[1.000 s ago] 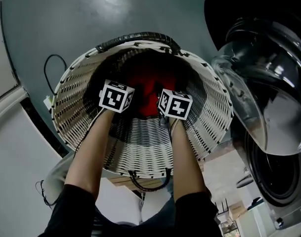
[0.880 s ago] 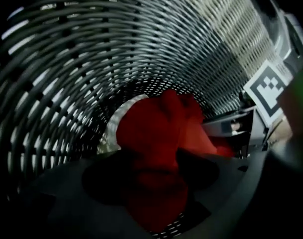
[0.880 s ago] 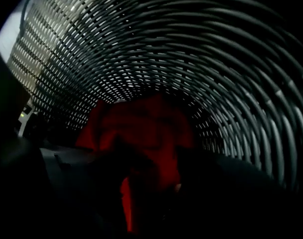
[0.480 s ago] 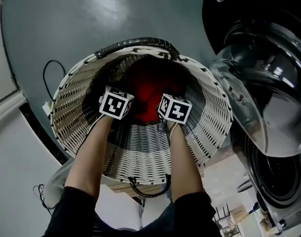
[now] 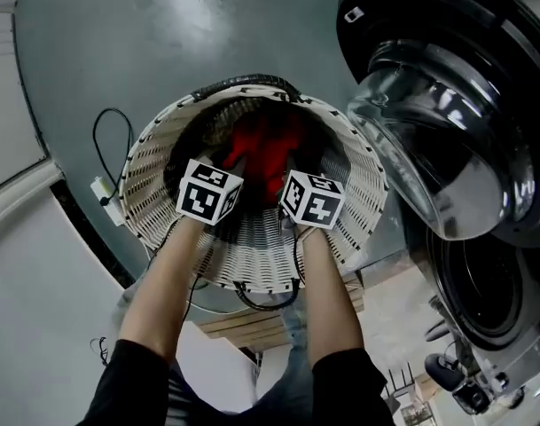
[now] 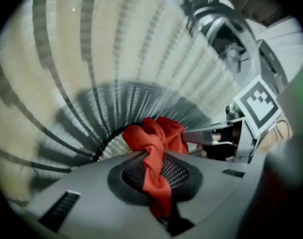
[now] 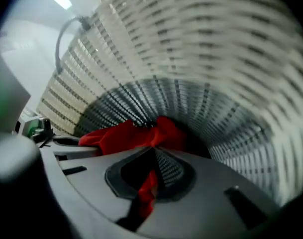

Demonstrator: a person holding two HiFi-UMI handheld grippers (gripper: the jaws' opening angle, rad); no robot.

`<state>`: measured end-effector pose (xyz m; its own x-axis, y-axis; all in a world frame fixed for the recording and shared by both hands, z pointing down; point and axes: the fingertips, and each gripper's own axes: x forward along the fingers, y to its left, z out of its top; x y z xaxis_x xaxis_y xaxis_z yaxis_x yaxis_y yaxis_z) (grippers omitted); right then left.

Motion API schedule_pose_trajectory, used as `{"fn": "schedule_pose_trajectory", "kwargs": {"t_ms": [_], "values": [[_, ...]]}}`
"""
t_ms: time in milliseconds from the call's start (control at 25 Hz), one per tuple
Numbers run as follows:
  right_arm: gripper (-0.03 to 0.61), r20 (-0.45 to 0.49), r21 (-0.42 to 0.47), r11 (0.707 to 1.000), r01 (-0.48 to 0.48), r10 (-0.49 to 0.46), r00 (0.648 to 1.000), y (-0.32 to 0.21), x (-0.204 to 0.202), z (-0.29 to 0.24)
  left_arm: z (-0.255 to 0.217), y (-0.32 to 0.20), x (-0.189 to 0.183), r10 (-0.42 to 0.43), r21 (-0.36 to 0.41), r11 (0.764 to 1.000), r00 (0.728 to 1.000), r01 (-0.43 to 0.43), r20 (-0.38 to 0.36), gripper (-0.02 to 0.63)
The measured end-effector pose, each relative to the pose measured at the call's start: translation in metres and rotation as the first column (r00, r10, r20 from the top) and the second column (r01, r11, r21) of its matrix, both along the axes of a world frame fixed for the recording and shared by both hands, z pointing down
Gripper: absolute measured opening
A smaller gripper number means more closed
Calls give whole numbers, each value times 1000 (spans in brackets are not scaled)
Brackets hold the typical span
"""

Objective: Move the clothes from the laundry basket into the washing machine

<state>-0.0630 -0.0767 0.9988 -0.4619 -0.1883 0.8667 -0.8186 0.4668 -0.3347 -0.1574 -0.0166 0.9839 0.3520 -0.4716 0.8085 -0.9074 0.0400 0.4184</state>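
A white and black woven laundry basket [image 5: 154,140] stands on the floor below me, with a red garment [image 5: 262,149] inside it. My left gripper [image 5: 232,165] and my right gripper [image 5: 292,171] reach in side by side, and each pinches a fold of that garment. In the left gripper view the red cloth [image 6: 153,138] runs twisted between the jaws of the left gripper [image 6: 153,169], which have just been closing onto it. In the right gripper view the right gripper [image 7: 150,176] is shut on a strip of the red cloth [image 7: 126,136]. The garment hangs lifted off the basket's bottom.
The washing machine stands at the right with its glass door [image 5: 429,149] swung open and its dark drum opening [image 5: 487,282] below. A cable with a plug [image 5: 105,189] lies on the grey floor left of the basket. A wooden board [image 5: 252,327] shows under the basket's near side.
Both grippers have risen inside the basket, and the red garment has come up with them, bunched between the two. The head view has shifted, so more of the washer door shows.
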Motion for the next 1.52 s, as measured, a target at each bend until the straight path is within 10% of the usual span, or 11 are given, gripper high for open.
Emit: {"fn": "schedule_pose_trajectory", "kwargs": {"t_ms": [920, 1520], "values": [[9, 163, 237, 966, -102, 64, 985, -5, 30, -354, -365, -4, -33, -51, 289, 957, 997, 30, 65, 43], [9, 294, 464, 833, -302, 177, 939, -20, 25, -578, -569, -29, -61, 47, 508, 855, 990, -107, 130, 43]]}}
